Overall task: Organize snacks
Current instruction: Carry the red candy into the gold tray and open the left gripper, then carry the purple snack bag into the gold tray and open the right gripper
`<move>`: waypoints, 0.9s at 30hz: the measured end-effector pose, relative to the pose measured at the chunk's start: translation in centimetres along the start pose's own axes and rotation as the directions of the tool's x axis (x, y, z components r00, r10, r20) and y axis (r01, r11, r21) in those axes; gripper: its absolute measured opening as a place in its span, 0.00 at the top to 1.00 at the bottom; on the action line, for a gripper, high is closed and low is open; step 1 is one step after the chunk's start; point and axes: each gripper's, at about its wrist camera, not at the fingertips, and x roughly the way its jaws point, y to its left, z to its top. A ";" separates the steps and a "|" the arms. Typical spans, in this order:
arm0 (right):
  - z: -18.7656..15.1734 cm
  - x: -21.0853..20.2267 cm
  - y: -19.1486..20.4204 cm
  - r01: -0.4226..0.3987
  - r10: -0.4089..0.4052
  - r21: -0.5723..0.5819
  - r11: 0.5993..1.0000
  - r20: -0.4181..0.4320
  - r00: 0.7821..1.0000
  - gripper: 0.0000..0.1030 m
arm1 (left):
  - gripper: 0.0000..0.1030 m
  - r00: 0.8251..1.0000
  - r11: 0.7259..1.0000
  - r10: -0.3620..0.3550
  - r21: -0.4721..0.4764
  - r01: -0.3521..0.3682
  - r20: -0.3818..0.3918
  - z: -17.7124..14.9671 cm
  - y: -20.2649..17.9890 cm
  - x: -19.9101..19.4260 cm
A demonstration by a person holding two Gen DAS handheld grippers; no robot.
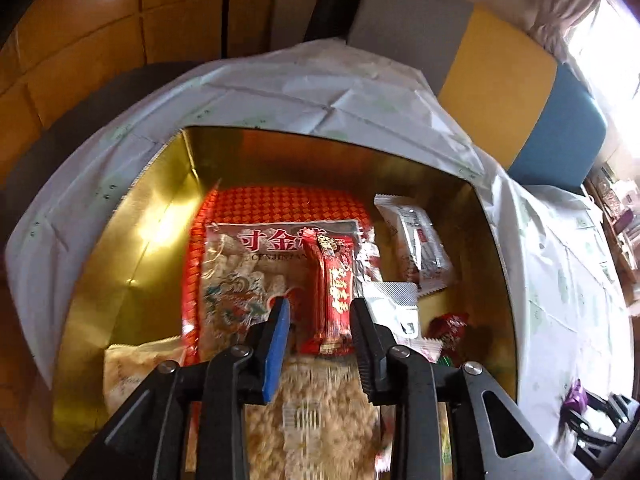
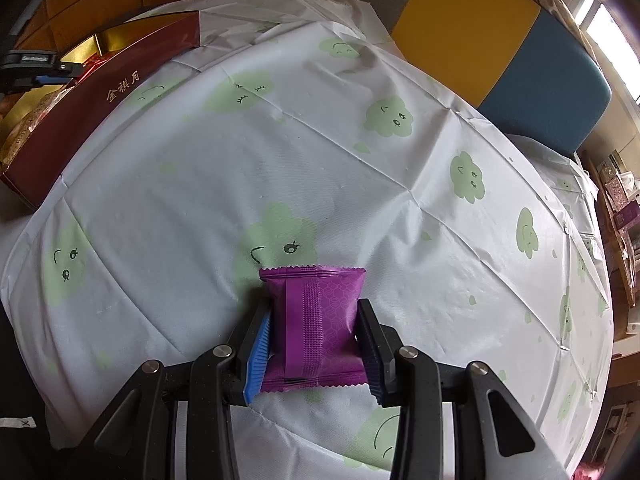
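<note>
A box point(image 1: 320, 160) with gold inner walls holds several snacks: a large clear bag of pale sticks point(image 1: 244, 272), white packets point(image 1: 416, 240) and a small red candy point(image 1: 448, 328). My left gripper point(image 1: 320, 304) hangs over the box. A red snack bar point(image 1: 332, 292) stands between its fingers, with a gap on the blue pad's side, so the jaws are open. On the tablecloth to the right, my right gripper point(image 2: 315, 308) is shut on a purple snack packet point(image 2: 320, 320), with both pads against its sides. The box's maroon outer wall point(image 2: 100, 96) shows at the far left of the right wrist view.
A white tablecloth point(image 2: 360, 160) printed with green clouds covers the table. Beyond its far edge stand seats with yellow point(image 2: 460, 20) and blue point(image 2: 552, 88) cushions. Shelves with small items line the right side point(image 2: 624, 208). Wooden cabinets stand behind the box.
</note>
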 end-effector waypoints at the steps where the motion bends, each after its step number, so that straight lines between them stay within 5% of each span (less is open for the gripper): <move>1: 0.0 0.0 0.0 0.000 0.000 0.000 1.000 0.000 1.000 0.61 | 0.69 1.000 1.000 0.010 0.009 -0.010 0.011 -0.4 -0.1 -0.6; 16: -0.2 -0.2 0.1 0.016 -0.016 -0.008 1.000 0.006 1.000 0.61 | 0.66 0.995 0.993 0.058 0.095 -0.066 0.083 -5.9 -1.2 -6.7; 27: -0.3 -0.2 -0.1 0.010 -0.010 0.015 1.000 0.014 1.000 0.61 | 0.66 0.995 0.992 0.019 0.123 -0.031 0.097 -8.0 -1.4 -8.7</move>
